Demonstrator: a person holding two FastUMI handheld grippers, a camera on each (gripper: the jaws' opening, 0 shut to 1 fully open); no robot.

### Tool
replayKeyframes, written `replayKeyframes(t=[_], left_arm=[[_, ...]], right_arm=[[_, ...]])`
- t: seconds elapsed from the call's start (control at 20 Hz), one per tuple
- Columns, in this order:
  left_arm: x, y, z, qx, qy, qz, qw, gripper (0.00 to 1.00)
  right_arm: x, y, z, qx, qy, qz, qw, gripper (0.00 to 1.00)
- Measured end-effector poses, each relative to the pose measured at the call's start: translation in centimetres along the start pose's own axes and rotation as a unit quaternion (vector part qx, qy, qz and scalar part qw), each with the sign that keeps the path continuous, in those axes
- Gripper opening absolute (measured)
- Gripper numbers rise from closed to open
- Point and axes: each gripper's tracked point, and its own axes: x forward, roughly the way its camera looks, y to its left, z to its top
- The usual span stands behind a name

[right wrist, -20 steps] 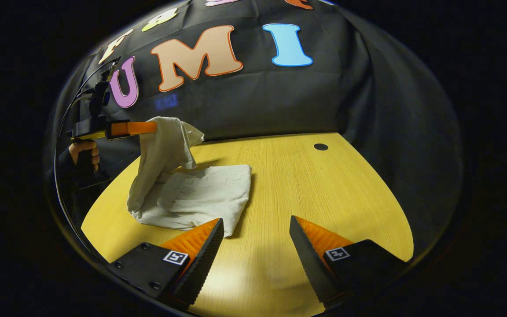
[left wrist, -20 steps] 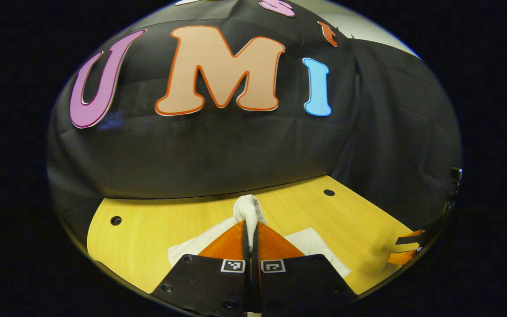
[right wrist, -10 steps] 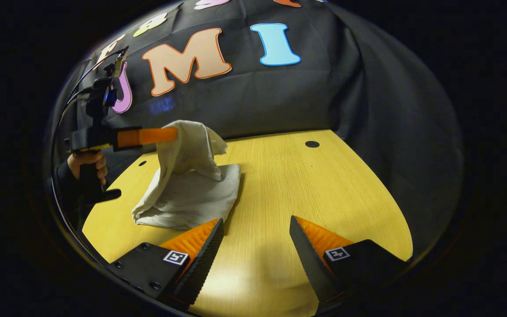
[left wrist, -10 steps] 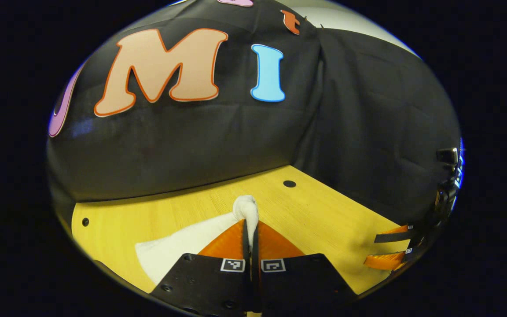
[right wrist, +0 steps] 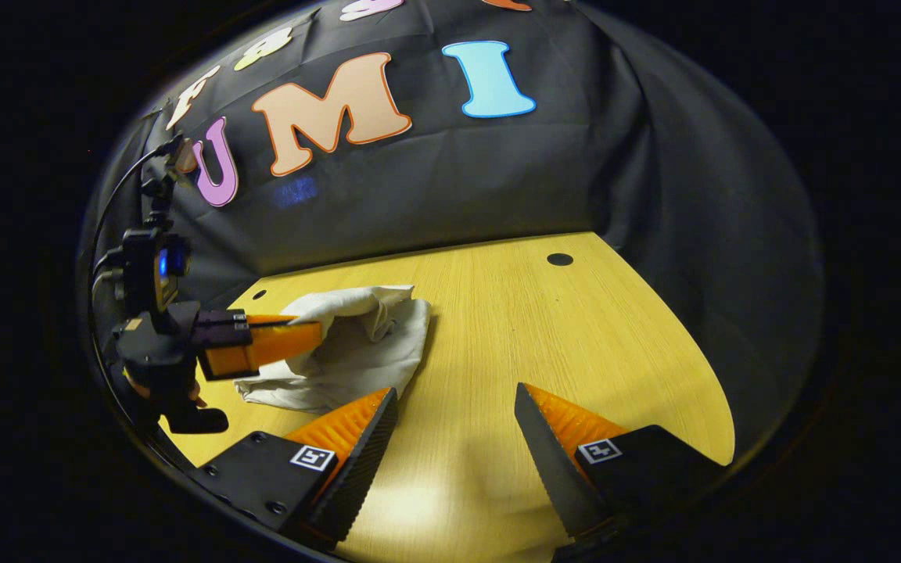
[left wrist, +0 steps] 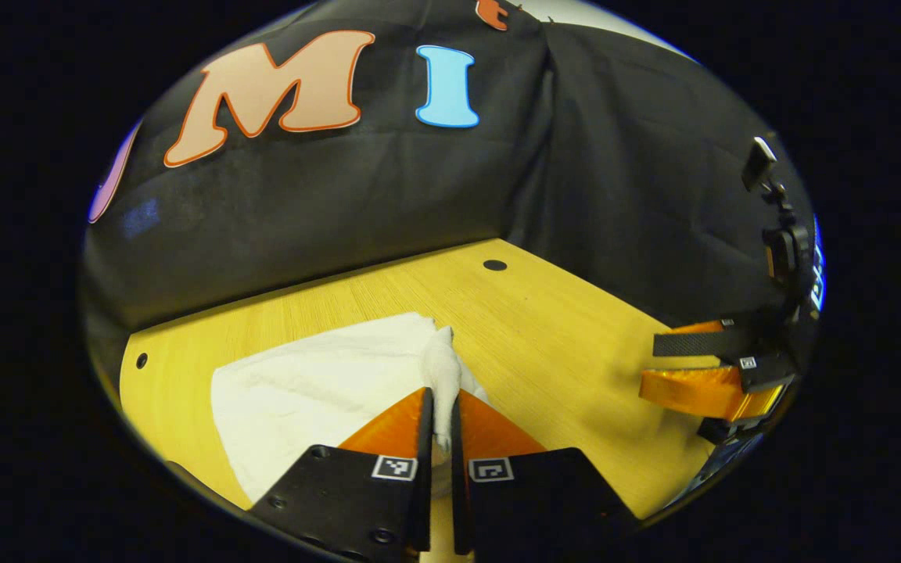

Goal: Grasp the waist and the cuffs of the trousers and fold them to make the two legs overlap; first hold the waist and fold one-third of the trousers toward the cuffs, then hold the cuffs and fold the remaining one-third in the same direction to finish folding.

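Left gripper view: left gripper (left wrist: 440, 403) pinches folded trousers (left wrist: 317, 387) lying leftward; right gripper (right wrist: 454, 403) gapes.

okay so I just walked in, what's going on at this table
A person is folding white trousers on a wooden table with two handheld grippers. The left gripper is shut on a bunched edge of the cloth, held low over the folded pile. The right gripper is open and holds nothing, hovering over bare table beside the trousers. The fold looks nearly finished.
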Motion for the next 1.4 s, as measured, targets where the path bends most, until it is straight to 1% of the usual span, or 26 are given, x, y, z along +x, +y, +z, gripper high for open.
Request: replayKeyframes(t=[0.05, 0.1, 0.15, 0.25, 0.3, 0.45, 0.6, 0.7, 0.8, 0.95, 1.05, 1.2, 1.25, 1.4], left_arm=[[0.0, -0.4, -0.1, -0.001, -0.004, -0.006, 1.000, 0.17], [-0.4, -0.8, 0.1, -0.004, -0.011, -0.009, 1.000, 0.37], [-1.3, -0.6, 0.3, -0.004, -0.021, -0.002, 1.000, 0.58], [-3.4, 0.7, 1.1, 0.000, -0.046, 0.027, 0.999, 0.99], [-4.7, 1.6, 1.6, -0.002, -0.061, 0.042, 0.997, 0.94], [-8.3, 5.3, 3.3, -0.028, -0.096, 0.089, 0.991, 0.96], [-12.3, 10.0, 4.6, -0.040, -0.127, 0.144, 0.981, 0.96], [-15.8, 13.1, 5.8, -0.042, -0.151, 0.179, 0.971, 0.96], [-19.1, 16.3, 6.9, -0.043, -0.179, 0.213, 0.960, 0.96], [-23.7, 20.2, 8.0, -0.052, -0.209, 0.263, 0.940, 0.96], [-26.6, 22.5, 8.3, -0.051, -0.226, 0.300, 0.926, 0.96], [-29.9, 24.8, 8.4, -0.034, -0.236, 0.339, 0.910, 0.97], [-30.5, 25.5, 8.2, -0.030, -0.236, 0.348, 0.907, 0.96], [-31.3, 26.2, 7.7, -0.036, -0.234, 0.351, 0.906, 0.97]], right_arm=[[0.2, 0.3, 0.4, -0.002, -0.004, 0.004, 1.000, 0.97], [0.2, 0.6, 0.8, -0.004, -0.008, 0.007, 1.000, 0.97], [0.1, 1.0, 1.2, -0.006, -0.014, 0.009, 1.000, 0.97], [-0.6, 1.7, 2.4, -0.014, -0.034, 0.009, 0.999, 0.97], [-0.9, 2.1, 3.2, -0.023, -0.046, 0.005, 0.999, 0.97], [-1.4, 4.6, 6.5, -0.051, -0.095, 0.002, 0.994, 0.97], [-2.7, 8.0, 10.0, -0.077, -0.148, 0.006, 0.986, 0.96], [-3.7, 10.4, 12.5, -0.093, -0.184, 0.007, 0.978, 0.97], [-5.2, 13.0, 15.1, -0.101, -0.223, 0.012, 0.969, 0.96], [-6.8, 16.4, 17.9, -0.100, -0.270, 0.018, 0.957, 0.95], [-7.3, 18.0, 18.7, -0.096, -0.286, 0.022, 0.953, 0.95], [-7.6, 19.8, 19.4, -0.077, -0.293, 0.028, 0.952, 0.98], [-7.7, 19.8, 19.4, -0.072, -0.295, 0.026, 0.953, 0.98], [-7.9, 19.9, 19.5, -0.070, -0.296, 0.018, 0.953, 0.98]])
